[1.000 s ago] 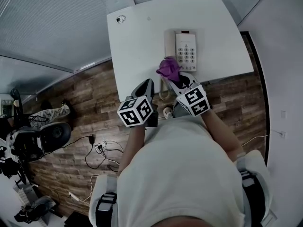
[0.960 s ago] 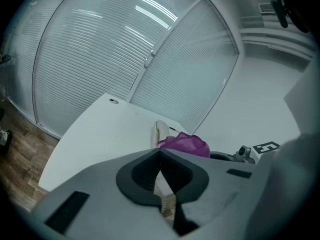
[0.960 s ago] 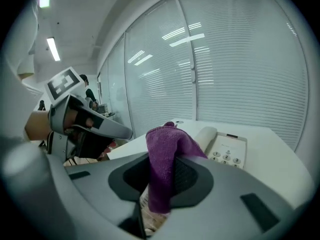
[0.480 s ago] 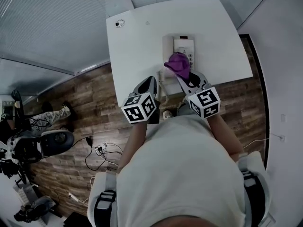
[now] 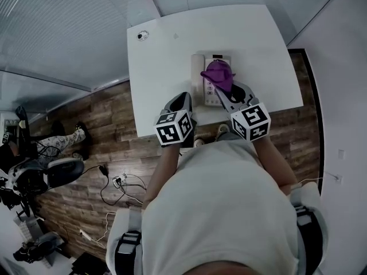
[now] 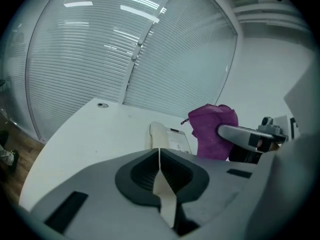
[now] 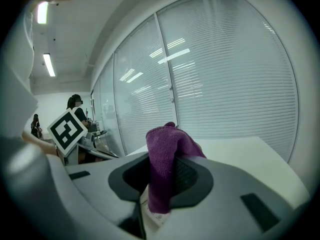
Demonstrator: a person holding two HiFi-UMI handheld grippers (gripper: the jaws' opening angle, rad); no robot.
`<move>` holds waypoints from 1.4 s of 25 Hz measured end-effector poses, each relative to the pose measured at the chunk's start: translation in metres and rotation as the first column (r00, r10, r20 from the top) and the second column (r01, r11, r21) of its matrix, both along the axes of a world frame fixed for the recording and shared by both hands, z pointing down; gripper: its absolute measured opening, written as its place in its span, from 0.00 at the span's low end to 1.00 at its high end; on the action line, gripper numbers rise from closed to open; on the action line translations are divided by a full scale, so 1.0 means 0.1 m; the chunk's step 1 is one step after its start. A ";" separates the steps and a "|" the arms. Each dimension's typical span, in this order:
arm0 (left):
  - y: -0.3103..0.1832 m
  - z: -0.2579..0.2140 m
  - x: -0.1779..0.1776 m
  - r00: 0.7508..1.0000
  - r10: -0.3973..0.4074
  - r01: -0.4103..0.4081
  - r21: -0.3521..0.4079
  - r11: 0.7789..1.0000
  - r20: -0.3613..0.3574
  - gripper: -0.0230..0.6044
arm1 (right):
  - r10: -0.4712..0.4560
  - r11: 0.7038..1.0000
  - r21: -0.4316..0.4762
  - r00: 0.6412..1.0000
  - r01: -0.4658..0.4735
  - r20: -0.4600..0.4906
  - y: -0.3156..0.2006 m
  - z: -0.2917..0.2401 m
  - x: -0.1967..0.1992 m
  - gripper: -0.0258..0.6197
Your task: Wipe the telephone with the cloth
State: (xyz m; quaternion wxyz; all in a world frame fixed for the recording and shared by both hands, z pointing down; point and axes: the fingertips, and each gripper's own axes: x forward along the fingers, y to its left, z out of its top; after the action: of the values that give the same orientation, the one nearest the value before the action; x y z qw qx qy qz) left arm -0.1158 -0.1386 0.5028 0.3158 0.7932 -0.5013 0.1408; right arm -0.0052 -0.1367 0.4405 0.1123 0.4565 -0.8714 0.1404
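A white telephone (image 5: 205, 89) with a handset on its left lies on the white table (image 5: 166, 50) near the front edge. My right gripper (image 5: 225, 90) is shut on a purple cloth (image 5: 218, 75), held over the phone's keypad. In the right gripper view the cloth (image 7: 162, 171) hangs bunched between the jaws. My left gripper (image 5: 182, 103) is shut with nothing in it, at the table's front edge left of the phone. The left gripper view shows the phone (image 6: 166, 138) and the cloth (image 6: 212, 130) ahead of the closed jaws.
A small round fitting (image 5: 141, 35) sits in the table's far left corner. Slatted window blinds (image 6: 125, 54) run behind the table. On the wooden floor at the left are an office chair (image 5: 51, 173) and loose cables (image 5: 123, 182).
The right gripper has carried the purple cloth from the phone's near end up over its keypad. The left gripper has shifted toward the table edge. The phone sits lower in the head view.
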 end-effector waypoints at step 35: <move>-0.69 0.58 0.52 0.948 -0.037 0.054 -0.046 0.997 0.317 0.40 | -0.138 0.990 -0.016 0.986 0.140 0.089 -0.49 0.11 0.53 0.19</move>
State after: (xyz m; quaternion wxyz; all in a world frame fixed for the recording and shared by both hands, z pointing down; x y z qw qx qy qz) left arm -0.0635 -0.2074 0.5604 0.2561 0.7400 -0.5594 0.2719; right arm 0.0479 -0.1855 0.4511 0.0886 0.3868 -0.9035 0.1618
